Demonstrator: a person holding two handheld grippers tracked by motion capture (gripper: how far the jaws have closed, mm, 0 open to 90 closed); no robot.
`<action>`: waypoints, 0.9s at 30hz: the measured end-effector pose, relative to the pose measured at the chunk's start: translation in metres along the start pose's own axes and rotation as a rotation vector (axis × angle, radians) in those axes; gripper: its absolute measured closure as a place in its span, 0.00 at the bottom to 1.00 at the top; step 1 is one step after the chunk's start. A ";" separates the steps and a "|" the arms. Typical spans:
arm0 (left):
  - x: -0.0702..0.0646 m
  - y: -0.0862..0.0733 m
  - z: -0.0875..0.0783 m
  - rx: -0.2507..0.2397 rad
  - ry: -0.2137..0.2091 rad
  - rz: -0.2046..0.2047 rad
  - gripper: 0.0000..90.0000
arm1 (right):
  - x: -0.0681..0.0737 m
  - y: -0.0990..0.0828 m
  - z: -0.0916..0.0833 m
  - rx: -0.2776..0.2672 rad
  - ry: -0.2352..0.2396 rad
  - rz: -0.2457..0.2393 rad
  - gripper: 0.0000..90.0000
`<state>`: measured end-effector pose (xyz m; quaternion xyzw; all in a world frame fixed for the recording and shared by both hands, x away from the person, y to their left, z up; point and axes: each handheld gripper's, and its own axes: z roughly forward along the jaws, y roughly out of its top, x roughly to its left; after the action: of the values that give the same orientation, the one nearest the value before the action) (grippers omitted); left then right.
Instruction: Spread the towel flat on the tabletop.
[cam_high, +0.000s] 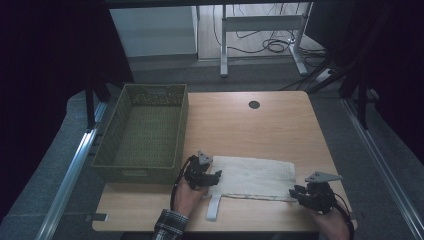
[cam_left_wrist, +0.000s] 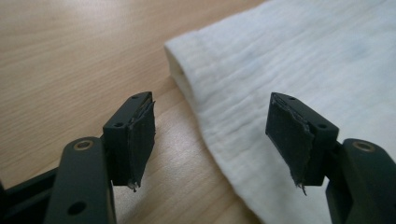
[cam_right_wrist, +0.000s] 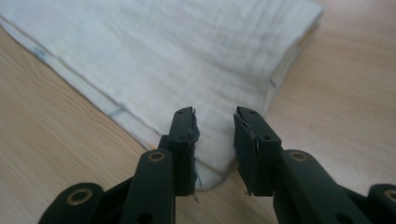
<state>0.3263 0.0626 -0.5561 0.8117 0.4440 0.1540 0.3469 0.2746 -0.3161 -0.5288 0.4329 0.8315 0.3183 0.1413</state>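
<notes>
Two hands reach in from the bottom edge of the high view, each holding a black gripper low over the pale wood-grain counter (cam_high: 260, 125). Largest on it, at the left of the frame, stands a rectangular green woven basket (cam_high: 116, 150) with upright walls. Lower centre lies a folded white cloth (cam_high: 255, 176), flat, oblong and finely ribbed like gauze, with a narrow white strip hanging off its lower left corner toward the bottom of the frame.

At lower centre, the left gripper (cam_high: 212, 177) sits at the cloth's left edge; in its own view its fingers (cam_left_wrist: 135, 135) stand released and wide apart, one over bare wood, one over cloth. At lower right, the right gripper (cam_high: 296, 191) points at the cloth's lower right corner; its fingers (cam_right_wrist: 187, 140) are released with a narrower gap, the rounded corner between them, grasping nothing.
</notes>
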 end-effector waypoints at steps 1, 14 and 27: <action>0.000 -0.002 0.002 0.007 0.001 0.005 0.36 | 0.000 -0.003 0.000 -0.010 0.009 0.007 0.77; -0.002 -0.005 0.001 -0.012 0.005 -0.010 0.36 | 0.008 0.007 -0.020 -0.050 0.004 -0.041 1.00; -0.002 -0.001 -0.003 -0.012 -0.004 -0.014 0.27 | 0.012 -0.012 -0.015 0.039 0.044 -0.018 0.94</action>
<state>0.3226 0.0623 -0.5549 0.8067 0.4482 0.1524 0.3537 0.2526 -0.3174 -0.5245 0.4209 0.8443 0.3101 0.1175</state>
